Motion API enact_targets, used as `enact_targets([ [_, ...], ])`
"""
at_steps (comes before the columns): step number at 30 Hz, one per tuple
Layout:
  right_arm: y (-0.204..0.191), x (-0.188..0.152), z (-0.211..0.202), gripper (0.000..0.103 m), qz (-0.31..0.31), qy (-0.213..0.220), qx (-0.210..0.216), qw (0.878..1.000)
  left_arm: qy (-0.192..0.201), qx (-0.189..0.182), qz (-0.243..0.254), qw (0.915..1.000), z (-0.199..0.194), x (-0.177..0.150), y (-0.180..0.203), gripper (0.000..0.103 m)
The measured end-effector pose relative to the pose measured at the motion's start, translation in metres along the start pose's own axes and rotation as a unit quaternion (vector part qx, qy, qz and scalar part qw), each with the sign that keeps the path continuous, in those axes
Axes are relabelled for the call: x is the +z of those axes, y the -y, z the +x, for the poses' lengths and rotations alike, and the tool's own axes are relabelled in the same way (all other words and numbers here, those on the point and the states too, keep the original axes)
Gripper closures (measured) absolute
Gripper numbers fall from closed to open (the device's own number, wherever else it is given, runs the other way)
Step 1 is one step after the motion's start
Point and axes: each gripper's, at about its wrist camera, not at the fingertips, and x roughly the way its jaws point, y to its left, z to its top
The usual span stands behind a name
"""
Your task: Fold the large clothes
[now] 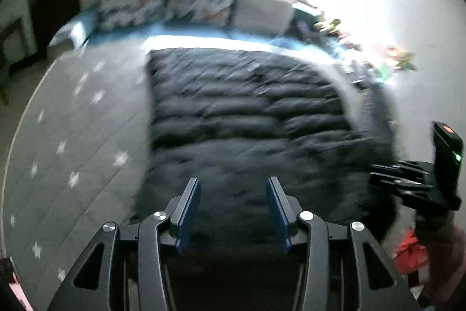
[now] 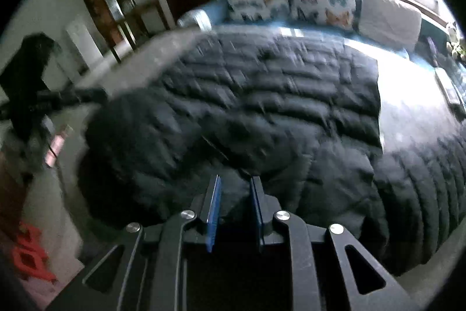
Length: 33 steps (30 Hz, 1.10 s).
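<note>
Both views are pretty smeared with blur, so bear with me. The big thing here is a black quilted puffer coat spread flat on a grey star-print rug, its far edge close to the blue sofa with the butterfly cushions.

My left gripper hangs over the near part of the coat with its jaws wide apart and nothing between them. Off at the right edge of that view I can see my other gripper's body with a little green light on it.

My right gripper is low over the coat too, jaws narrower than the left but with a clear gap. Dark fabric sits right at the tips; can't tell whether the blue pads actually touch it. From this side one sleeve bulges out to the right, and the near left part looks bunched up. A red plastic stool sits on the floor off to the left.
</note>
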Motion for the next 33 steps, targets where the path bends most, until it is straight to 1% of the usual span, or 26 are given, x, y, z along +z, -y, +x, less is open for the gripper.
enact_targets([
  [1,0.008,-0.007,0.007,0.080,0.002,-0.011,-0.014,1.000,-0.014,0.000,-0.013,0.9998,0.010,-0.005,-0.014,0.053],
  [2,0.017,-0.014,0.014,0.081,0.009,-0.022,-0.018,1.000,-0.022,-0.009,-0.020,0.9995,0.019,-0.010,-0.023,0.053],
  [3,0.026,-0.022,0.018,0.082,0.021,-0.025,-0.006,0.999,-0.023,-0.026,-0.022,0.9992,0.025,-0.019,-0.031,0.054],
  [5,0.043,-0.035,0.021,0.084,0.050,-0.010,0.041,0.998,-0.007,-0.036,-0.015,0.9992,0.035,-0.029,-0.038,0.054],
  [6,0.051,-0.038,0.021,0.087,0.067,-0.003,0.060,0.996,-0.002,-0.035,-0.009,0.9994,0.038,-0.032,-0.040,0.054],
  [7,0.059,-0.039,0.019,0.093,0.086,0.000,0.070,0.994,0.000,-0.028,0.003,0.9996,0.039,-0.034,-0.040,0.054],
  [8,0.062,-0.039,0.017,0.093,0.093,-0.003,0.071,0.993,-0.003,-0.020,0.011,0.9997,0.040,-0.033,-0.039,0.053],
  [9,0.062,-0.038,0.015,0.093,0.093,-0.005,0.071,0.993,-0.006,-0.015,0.014,0.9998,0.042,-0.032,-0.039,0.053],
  [11,0.056,-0.034,0.003,0.093,0.077,-0.007,0.047,0.996,-0.016,-0.007,0.015,0.9997,0.041,-0.030,-0.040,0.053],
  [12,0.051,-0.030,-0.006,0.090,0.062,-0.001,0.033,0.998,-0.017,-0.002,0.021,0.9996,0.043,-0.030,-0.038,0.053],
  [15,0.043,-0.018,-0.032,0.089,0.033,0.034,0.006,0.999,-0.017,0.008,0.035,0.9992,0.040,-0.034,-0.032,0.053],
  [17,0.044,-0.012,-0.033,0.087,0.023,0.045,-0.015,0.999,-0.017,0.018,0.047,0.9986,0.047,-0.036,-0.024,0.053],
  [18,0.047,-0.010,-0.027,0.087,0.025,0.038,-0.024,0.999,-0.017,0.021,0.050,0.9984,0.051,-0.037,-0.021,0.053],
  [19,0.053,-0.009,-0.014,0.087,0.032,0.021,-0.035,0.999,-0.019,0.021,0.052,0.9983,0.050,-0.036,-0.020,0.053],
  [21,0.067,-0.021,0.017,0.087,0.044,-0.027,-0.033,0.998,-0.021,0.017,0.053,0.9982,0.044,-0.035,-0.017,0.053],
  [22,0.068,-0.025,0.019,0.087,0.042,-0.025,-0.031,0.998,-0.021,0.013,0.056,0.9981,0.038,-0.033,-0.014,0.053],
  [23,0.068,-0.028,0.015,0.087,0.038,-0.013,-0.030,0.999,-0.023,0.012,0.059,0.9979,0.032,-0.031,-0.009,0.053],
  [24,0.069,-0.028,0.005,0.087,0.041,-0.006,-0.024,0.999,-0.022,0.006,0.061,0.9978,0.026,-0.029,-0.005,0.053],
  [26,0.076,-0.029,-0.019,0.087,0.051,0.022,-0.001,0.998,-0.013,-0.015,0.074,0.9971,0.011,-0.023,0.012,0.053],
  [27,0.086,-0.031,-0.035,0.086,0.064,0.037,0.007,0.997,-0.011,-0.018,0.081,0.9965,0.008,-0.021,0.019,0.053],
  [28,0.092,-0.032,-0.043,0.084,0.073,0.045,0.006,0.996,-0.009,-0.023,0.093,0.9954,0.006,-0.018,0.032,0.053],
  [29,0.107,-0.034,-0.056,0.082,0.092,0.056,-0.007,0.994,-0.010,-0.029,0.103,0.9942,0.007,-0.015,0.044,0.052],
  [30,0.120,-0.035,-0.064,0.076,0.107,0.065,-0.020,0.992,-0.014,-0.037,0.112,0.9929,0.009,-0.012,0.058,0.052],
  [31,0.143,-0.040,-0.078,0.068,0.134,0.077,-0.039,0.987,-0.017,-0.048,0.118,0.9917,0.013,-0.011,0.068,0.052],
  [32,0.158,-0.042,-0.084,0.063,0.153,0.083,-0.050,0.984,-0.024,-0.064,0.124,0.9899,0.019,-0.008,0.082,0.052],
  [33,0.179,-0.047,-0.093,0.054,0.179,0.091,-0.062,0.978,-0.032,-0.074,0.131,0.9882,0.025,-0.006,0.096,0.052],
])
